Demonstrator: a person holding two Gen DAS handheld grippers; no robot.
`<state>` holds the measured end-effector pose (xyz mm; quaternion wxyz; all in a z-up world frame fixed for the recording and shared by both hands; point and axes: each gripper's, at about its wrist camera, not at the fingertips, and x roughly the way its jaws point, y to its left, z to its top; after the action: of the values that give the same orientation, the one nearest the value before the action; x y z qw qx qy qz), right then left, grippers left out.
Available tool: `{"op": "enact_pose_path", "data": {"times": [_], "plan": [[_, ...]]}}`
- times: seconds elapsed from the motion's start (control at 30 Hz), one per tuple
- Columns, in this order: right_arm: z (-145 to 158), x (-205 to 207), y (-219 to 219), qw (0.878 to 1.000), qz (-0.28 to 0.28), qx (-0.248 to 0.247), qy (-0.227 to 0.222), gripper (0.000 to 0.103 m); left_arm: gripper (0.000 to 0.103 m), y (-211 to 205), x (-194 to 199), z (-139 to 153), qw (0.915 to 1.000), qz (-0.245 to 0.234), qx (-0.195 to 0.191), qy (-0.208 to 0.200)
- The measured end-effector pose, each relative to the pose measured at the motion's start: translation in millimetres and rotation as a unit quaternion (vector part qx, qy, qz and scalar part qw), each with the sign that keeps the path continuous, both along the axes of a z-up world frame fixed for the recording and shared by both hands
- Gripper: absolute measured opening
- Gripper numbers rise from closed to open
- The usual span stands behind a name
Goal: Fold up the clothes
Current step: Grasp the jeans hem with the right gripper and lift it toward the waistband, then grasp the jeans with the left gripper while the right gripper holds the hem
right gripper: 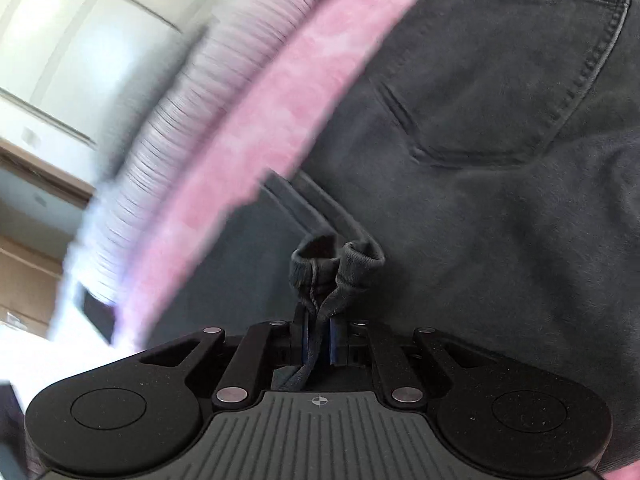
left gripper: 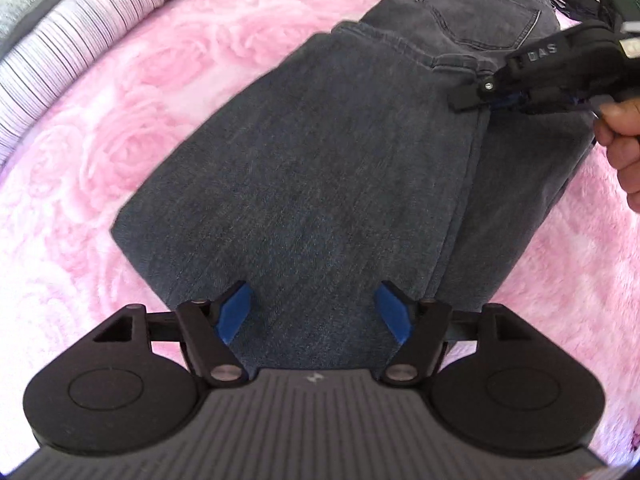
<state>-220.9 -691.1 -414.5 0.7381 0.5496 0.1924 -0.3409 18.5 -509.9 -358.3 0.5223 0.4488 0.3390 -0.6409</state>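
Lying on a fluffy pink blanket (left gripper: 168, 128) with a rose pattern, the dark grey jeans (left gripper: 320, 184) are the thing to look at. They're folded over on themselves, the leg part doubled up toward the back pocket (left gripper: 480, 12), which sits at the far end of the jeans. The top layer's hem edge runs across just below that pocket.

The right gripper (right gripper: 318, 344) has its two fingers pinched nearly together on a bunched bit of the jeans' hem, and you can see the fabric scrunched up and poking out past the blue pads (right gripper: 334, 342). From the left camera that same gripper (left gripper: 476, 98) comes in at the right edge of the jeans, just below the pocket, with the person's hand (left gripper: 624, 136) wrapped around its handle. The right camera is pretty motion-blurred, so not much more detail there.

The left gripper (left gripper: 316, 312) sits over the near end of the jeans with its fingers spread wide apart and nothing between them. I can't tell if the pads are touching the denim or just above it.

Beyond the jeans, past the far edge of the blanket, there's a striped sheet (left gripper: 68, 44). The right camera also catches pale cabinet doors (right gripper: 80, 40) further off, too blurry for details.
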Motion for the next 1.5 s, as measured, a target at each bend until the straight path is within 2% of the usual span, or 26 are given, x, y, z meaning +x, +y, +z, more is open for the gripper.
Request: {"op": "enact_pose_path", "data": {"times": [0.13, 0.23, 0.27, 0.3, 0.33, 0.37, 0.4, 0.43, 0.47, 0.53, 0.63, 0.73, 0.77, 0.8, 0.87, 0.9, 0.97, 1.0, 1.07, 1.13, 1.17, 1.2, 1.27, 1.33, 1.4, 1.5], "plan": [[21, -9, 16, 0.998, -0.003, -0.012, 0.053, 0.008, 0.065, 2, 7, 7, 0.9999, 0.001, 0.005, 0.01], [38, -17, 30, 0.995, -0.006, -0.022, 0.094, 0.015, 0.064, 18, 20, 29, 0.9996, 0.0, -0.027, -0.006], [50, -15, 40, 0.992, 0.006, -0.049, 0.115, 0.038, 0.064, 24, 27, 36, 0.9991, -0.003, -0.039, -0.015], [62, -9, 53, 0.988, 0.026, -0.081, 0.131, 0.071, 0.065, 31, 33, 42, 0.998, -0.014, -0.054, -0.03], [72, 0, 68, 0.981, 0.05, -0.116, 0.147, 0.083, 0.065, 36, 37, 47, 0.9955, -0.038, -0.069, -0.053], [80, 13, 87, 0.97, 0.088, -0.155, 0.164, 0.088, 0.065, 43, 39, 48, 0.9896, -0.078, -0.084, -0.087], [87, 27, 107, 0.956, 0.129, -0.194, 0.18, 0.088, 0.066, 51, 39, 44, 0.9779, -0.133, -0.095, -0.13], [89, 46, 127, 0.937, 0.175, -0.229, 0.196, 0.088, 0.066, 60, 39, 40, 0.9611, -0.187, -0.106, -0.174], [88, 65, 152, 0.912, 0.226, -0.267, 0.214, 0.088, 0.066, 69, 38, 34, 0.9384, -0.243, -0.115, -0.217], [79, 100, 195, 0.864, 0.297, -0.327, 0.241, 0.088, 0.066, 85, 38, 13, 0.8775, -0.357, -0.129, -0.293], [61, 144, 247, 0.805, 0.356, -0.397, 0.26, 0.087, 0.065, 96, 41, -8, 0.8119, -0.462, -0.146, -0.326], [30, 187, 272, 0.746, 0.395, -0.441, 0.305, 0.079, 0.064, 93, 44, -22, 0.777, -0.513, -0.166, -0.325], [15, 201, 274, 0.722, 0.407, -0.448, 0.335, 0.072, 0.061, 91, 44, -28, 0.7683, -0.527, -0.162, -0.325], [4, 206, 279, 0.701, 0.417, -0.453, 0.361, 0.071, 0.058, 88, 45, -34, 0.7579, -0.543, -0.16, -0.325], [-7, 206, 283, 0.674, 0.429, -0.469, 0.376, 0.071, 0.063, 86, 50, -40, 0.7321, -0.573, -0.172, -0.326], [-9, 204, 284, 0.662, 0.433, -0.48, 0.38, 0.071, 0.071, 86, 53, -42, 0.7187, -0.585, -0.182, -0.328], [-14, 201, 287, 0.637, 0.44, -0.501, 0.386, 0.07, 0.074, 83, 58, -44, 0.6926, -0.609, -0.2, -0.331], [-15, 200, 283, 0.641, 0.439, -0.499, 0.383, 0.062, 0.074, 82, 60, -44, 0.684, -0.618, -0.202, -0.33], [-14, 199, 275, 0.658, 0.438, -0.488, 0.371, 0.057, 0.071, 79, 61, -44, 0.6688, -0.636, -0.199, -0.33], [-10, 198, 268, 0.677, 0.439, -0.472, 0.356, 0.049, 0.051, 76, 62, -42, 0.6606, -0.645, -0.19, -0.333], [-9, 198, 265, 0.686, 0.439, -0.464, 0.348, 0.04, 0.033, 74, 61, -43, 0.6587, -0.645, -0.189, -0.339], [-7, 198, 262, 0.695, 0.439, -0.456, 0.341, 0.034, 0.033, 71, 59, -45, 0.6583, -0.646, -0.185, -0.34], [1, 192, 254, 0.715, 0.434, -0.443, 0.322, 0.025, 0.029, 66, 56, -47, 0.6634, -0.644, -0.175, -0.338], [10, 186, 244, 0.735, 0.43, -0.429, 0.302, 0.022, 0.023, 59, 51, -47, 0.67, -0.64, -0.166, -0.337], [20, 183, 236, 0.743, 0.434, -0.421, 0.287, 0.02, 0.009, 57, 48, -36, 0.6859, -0.624, -0.169, -0.333], [47, 177, 242, 0.747, 0.434, -0.425, 0.27, 0.018, 0.006, 58, 50, -11, 0.7091, -0.598, -0.175, -0.33]]}}
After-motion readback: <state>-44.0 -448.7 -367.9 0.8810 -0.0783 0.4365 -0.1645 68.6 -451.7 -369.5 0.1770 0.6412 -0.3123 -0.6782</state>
